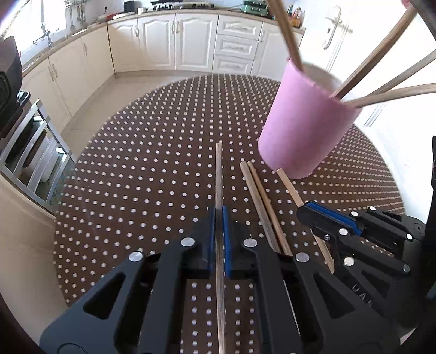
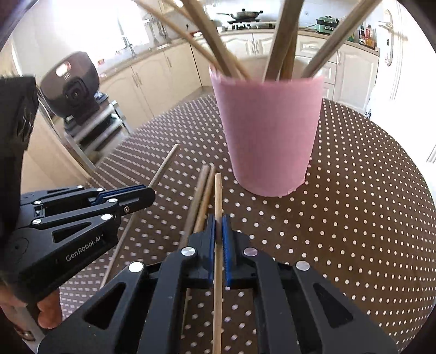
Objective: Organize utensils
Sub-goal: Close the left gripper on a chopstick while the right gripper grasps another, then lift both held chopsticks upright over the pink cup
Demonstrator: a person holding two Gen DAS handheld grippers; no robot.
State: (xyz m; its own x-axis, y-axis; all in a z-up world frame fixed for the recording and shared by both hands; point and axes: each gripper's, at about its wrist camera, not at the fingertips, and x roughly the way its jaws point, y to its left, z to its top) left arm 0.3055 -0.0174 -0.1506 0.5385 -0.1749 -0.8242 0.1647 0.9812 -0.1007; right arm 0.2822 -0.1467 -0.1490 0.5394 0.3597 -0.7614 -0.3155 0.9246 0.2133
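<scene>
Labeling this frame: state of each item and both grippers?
left gripper: shut on a chopstick
right gripper: shut on another chopstick
pink cup: upright, chopsticks standing inside
two loose chopsticks: lying side by side on the dotted table

A home kitchen. Cream cabinets [image 1: 163, 40] with drawers run along the top of the frame under a worktop, a tap [image 1: 46, 34] stands by the bright window at upper left, and a wok sits on the hob [image 2: 244, 15] (top centre). A round table [image 1: 152, 163] with a dotted brown cloth fills the foreground.
</scene>
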